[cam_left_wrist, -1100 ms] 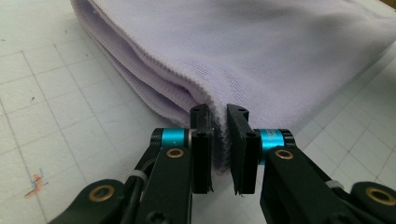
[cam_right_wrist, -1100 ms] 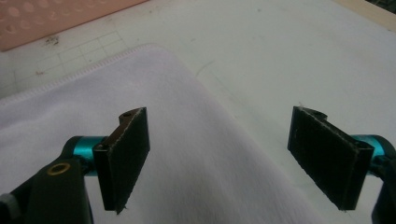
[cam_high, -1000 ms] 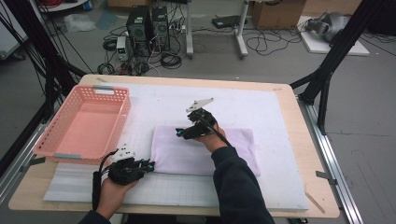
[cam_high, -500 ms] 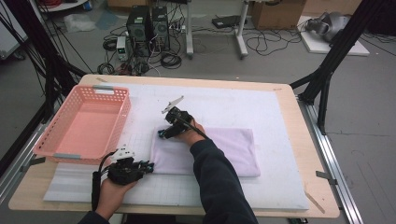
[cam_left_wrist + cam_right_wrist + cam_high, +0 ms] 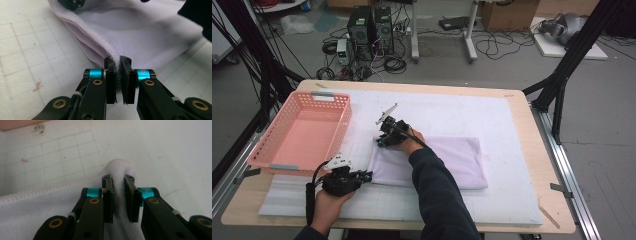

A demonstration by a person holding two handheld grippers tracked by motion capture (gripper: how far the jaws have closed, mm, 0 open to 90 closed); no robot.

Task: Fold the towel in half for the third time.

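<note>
Towel: the lilac towel (image 5: 432, 160), folded, lies on the white mat (image 5: 512, 190) toward the bench's near edge.
Left gripper (image 5: 118, 75): clenched on its near-left corner.
Right gripper (image 5: 117, 195): clenched on its far-left corner.
Advice: lift both corners evenly, keeping the edge taut.

Right gripper (image 5: 381, 141) carried its pinched corner of the lilac towel (image 5: 447, 160) leftward across the mat — the upper layer now lies folded over, its edge nearer the pink basket (image 5: 339, 125).

A wooden table (image 5: 532, 107) is carrying a white gridded mat (image 5: 497, 130); a pink basket (image 5: 299, 132) is sitting at its left, a folded lilac towel (image 5: 452, 160) lying centre-near.
</note>
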